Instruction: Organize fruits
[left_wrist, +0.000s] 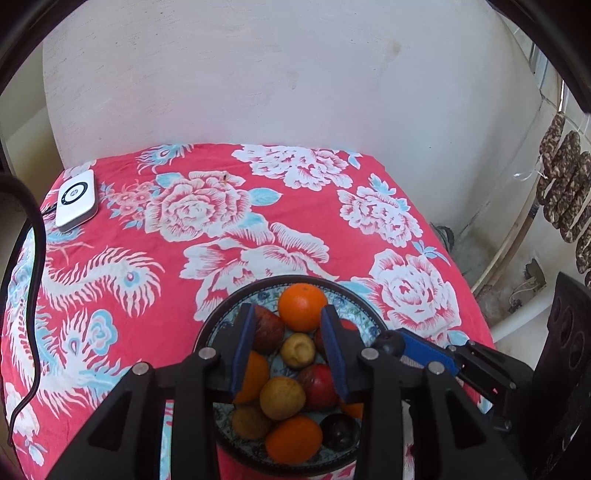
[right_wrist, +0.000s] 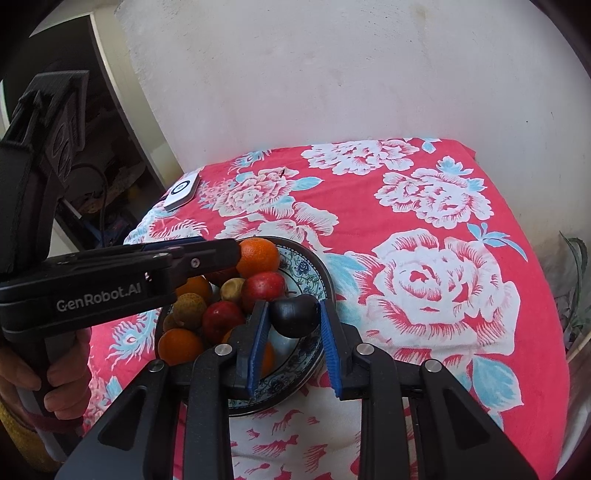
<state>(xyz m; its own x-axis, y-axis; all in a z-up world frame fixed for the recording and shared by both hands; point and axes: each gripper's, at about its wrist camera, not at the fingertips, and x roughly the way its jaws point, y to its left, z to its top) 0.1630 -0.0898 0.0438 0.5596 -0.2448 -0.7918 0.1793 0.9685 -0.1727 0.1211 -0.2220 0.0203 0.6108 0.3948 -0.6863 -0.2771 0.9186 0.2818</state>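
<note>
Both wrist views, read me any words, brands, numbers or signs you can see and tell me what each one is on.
"GenRobot.AI": white lettering on the black side of the left gripper, seen in the right wrist view.
White device at the tablecloth's far left corner: a ringed round emblem on top, too small and blurred to read in either view.
Plate and fruits: no readable text.
</note>
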